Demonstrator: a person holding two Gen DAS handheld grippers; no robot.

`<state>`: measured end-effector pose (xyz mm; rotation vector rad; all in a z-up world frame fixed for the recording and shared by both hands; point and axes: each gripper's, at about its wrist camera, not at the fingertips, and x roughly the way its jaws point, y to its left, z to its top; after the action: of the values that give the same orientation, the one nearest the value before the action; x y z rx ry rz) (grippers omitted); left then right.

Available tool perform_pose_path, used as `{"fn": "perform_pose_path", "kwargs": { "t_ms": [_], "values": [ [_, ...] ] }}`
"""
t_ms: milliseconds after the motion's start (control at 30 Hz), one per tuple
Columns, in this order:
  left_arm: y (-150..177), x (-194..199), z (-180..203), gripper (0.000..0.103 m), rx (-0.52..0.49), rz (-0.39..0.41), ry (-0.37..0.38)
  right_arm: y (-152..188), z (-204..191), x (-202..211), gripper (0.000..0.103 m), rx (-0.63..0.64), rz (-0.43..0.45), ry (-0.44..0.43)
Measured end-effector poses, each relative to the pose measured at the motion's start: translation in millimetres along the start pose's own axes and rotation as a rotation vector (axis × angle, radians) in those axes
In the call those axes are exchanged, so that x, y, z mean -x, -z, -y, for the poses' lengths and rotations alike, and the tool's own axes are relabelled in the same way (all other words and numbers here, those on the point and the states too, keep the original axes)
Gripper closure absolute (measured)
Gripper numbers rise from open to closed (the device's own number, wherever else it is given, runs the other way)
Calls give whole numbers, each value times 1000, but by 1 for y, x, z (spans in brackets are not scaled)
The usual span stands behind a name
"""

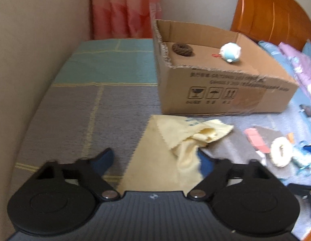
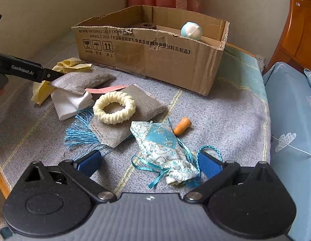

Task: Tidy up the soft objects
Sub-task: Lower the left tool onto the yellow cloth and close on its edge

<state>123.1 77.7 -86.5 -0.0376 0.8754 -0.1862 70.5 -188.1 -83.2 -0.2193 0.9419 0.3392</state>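
The yellow cloth is straddled by the left gripper, whose jaws are parted and not yet pressing; a raised fold should be pinched before it is carried to the cardboard box beyond. The right gripper is held open over the brocade pouch, unclamped. Just right of the cloth, a grey sachet and white folded cloth could be snagged.
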Motion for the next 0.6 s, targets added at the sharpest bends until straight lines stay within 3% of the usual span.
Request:
{"fn": "perform_pose_path", "kwargs": {
  "t_ms": [167,267,367,600],
  "values": [
    [1,8,6,73,-7,3,71,1,-1,1,0,-3,3,2],
    [1,11,12,88,-7,7,71,1,-1,1,0,-5,5,3],
    [3,16,15,93,-16,19,32,1,-1,1,0,-7,5,5],
    [13,34,1,95,-22,31,-61,2,-1,1,0,-9,5,9]
  ]
}}
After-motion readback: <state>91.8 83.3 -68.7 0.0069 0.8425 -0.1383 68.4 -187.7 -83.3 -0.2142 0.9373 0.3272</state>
